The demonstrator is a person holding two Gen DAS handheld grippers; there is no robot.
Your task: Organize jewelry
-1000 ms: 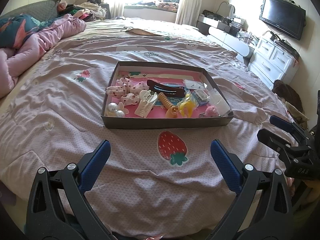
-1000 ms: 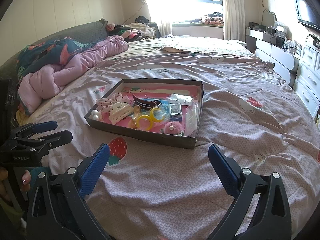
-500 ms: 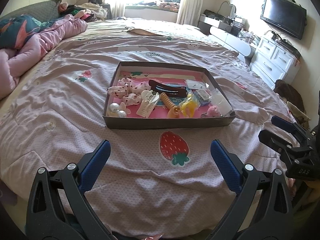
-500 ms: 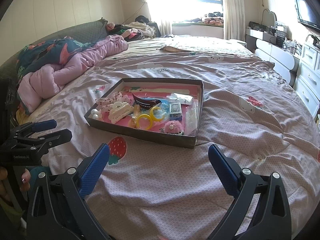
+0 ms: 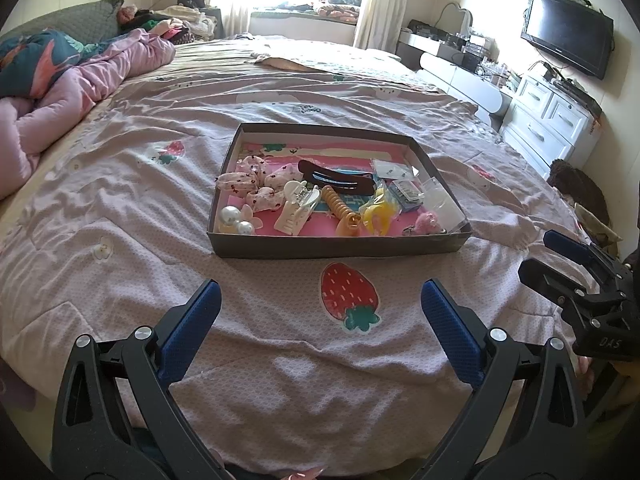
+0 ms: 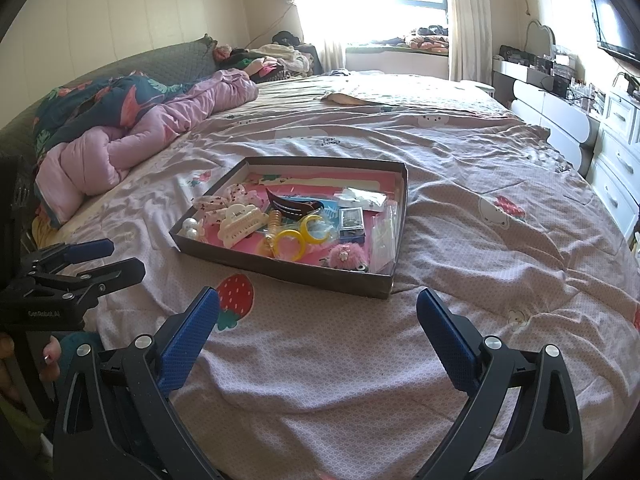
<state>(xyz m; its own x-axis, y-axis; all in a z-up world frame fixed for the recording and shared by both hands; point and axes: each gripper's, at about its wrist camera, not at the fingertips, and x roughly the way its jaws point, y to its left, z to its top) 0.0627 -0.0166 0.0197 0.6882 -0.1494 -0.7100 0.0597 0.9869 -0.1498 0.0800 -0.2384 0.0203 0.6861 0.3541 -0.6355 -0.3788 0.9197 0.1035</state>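
A shallow box (image 5: 340, 246) of hair accessories lay on the strawberry-print bedspread (image 5: 120, 264), its long axis running left-right; both grippers, left (image 5: 320, 304) and right (image 6: 318, 310), hovered wide open, holding nothing.

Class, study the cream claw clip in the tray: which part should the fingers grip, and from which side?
Probably grip the cream claw clip across its narrow body, coming from above. It lies flat in the tray, whose walls block side approaches, with the spiral hair tie close beside it.
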